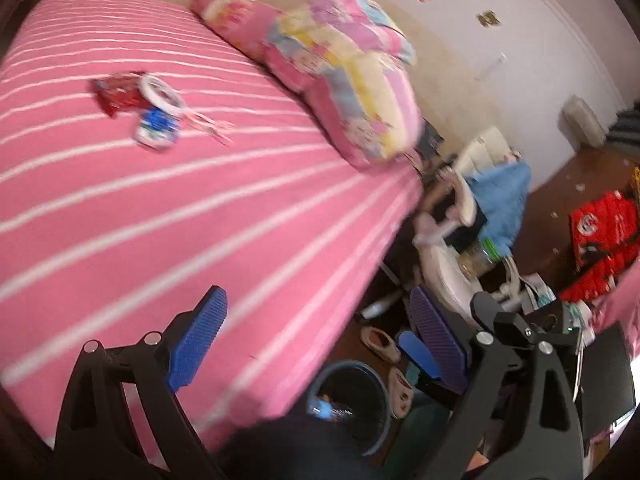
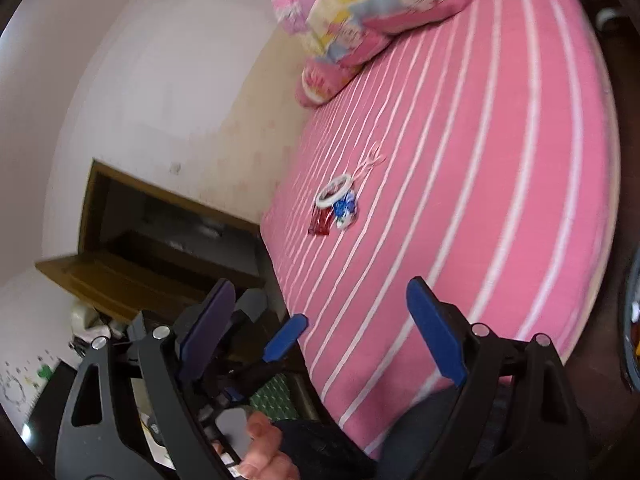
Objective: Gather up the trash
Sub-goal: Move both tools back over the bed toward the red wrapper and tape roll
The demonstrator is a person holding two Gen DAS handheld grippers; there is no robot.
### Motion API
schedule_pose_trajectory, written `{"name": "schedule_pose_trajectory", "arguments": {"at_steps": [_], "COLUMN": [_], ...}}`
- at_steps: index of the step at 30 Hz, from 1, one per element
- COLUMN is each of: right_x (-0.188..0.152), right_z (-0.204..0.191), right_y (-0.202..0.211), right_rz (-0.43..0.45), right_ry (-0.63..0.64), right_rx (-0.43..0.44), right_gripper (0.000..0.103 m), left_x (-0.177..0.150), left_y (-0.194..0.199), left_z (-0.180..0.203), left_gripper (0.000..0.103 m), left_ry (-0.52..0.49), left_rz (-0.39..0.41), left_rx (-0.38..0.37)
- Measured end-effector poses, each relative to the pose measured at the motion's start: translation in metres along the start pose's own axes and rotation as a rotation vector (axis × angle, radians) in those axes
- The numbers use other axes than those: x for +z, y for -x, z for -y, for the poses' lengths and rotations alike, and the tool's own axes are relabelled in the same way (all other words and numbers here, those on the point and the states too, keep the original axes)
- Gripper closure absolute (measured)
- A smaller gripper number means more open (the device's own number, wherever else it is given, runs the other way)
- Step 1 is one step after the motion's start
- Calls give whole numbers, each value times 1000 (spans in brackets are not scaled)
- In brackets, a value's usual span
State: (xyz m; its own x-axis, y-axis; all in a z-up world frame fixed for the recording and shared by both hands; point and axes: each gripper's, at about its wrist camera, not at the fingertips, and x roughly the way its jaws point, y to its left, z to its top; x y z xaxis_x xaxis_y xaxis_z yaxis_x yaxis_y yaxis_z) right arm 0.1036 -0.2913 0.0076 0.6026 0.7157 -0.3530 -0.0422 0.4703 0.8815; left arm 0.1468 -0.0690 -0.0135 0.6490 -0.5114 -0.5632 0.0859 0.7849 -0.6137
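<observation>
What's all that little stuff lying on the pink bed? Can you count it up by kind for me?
Red wrapper: 1
White ring, maybe a tape roll: 1
Blue and white packet: 1
Thin pink and white scrap, too blurred to name: 1
Total: 4, clustered together on the bed.

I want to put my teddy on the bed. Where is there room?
The pink striped sheet is bare between the trash cluster, red wrapper and blue packet, and the near edge. It is crowded at the pillows and on the floor around the bin.
</observation>
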Motion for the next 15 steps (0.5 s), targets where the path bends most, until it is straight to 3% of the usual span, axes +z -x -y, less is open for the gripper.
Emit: {"name": "schedule_pose_trajectory", "arguments": {"at_steps": [8,15], "right_x": [5,23], "right_z": [-27,-56], "right_y": [-106,-182], "right_rz": [-88,-82], "right_ry": [152,372], "right_rx": [-57,-109], "right_gripper": [16,16], "left_x": [45,93], "left_y": [-3,-19], "left_z": [-94,-162], "left_gripper": [13,13], "left_ry": [87,171], "left_rz": [61,100], "left_rx": [91,128]}}
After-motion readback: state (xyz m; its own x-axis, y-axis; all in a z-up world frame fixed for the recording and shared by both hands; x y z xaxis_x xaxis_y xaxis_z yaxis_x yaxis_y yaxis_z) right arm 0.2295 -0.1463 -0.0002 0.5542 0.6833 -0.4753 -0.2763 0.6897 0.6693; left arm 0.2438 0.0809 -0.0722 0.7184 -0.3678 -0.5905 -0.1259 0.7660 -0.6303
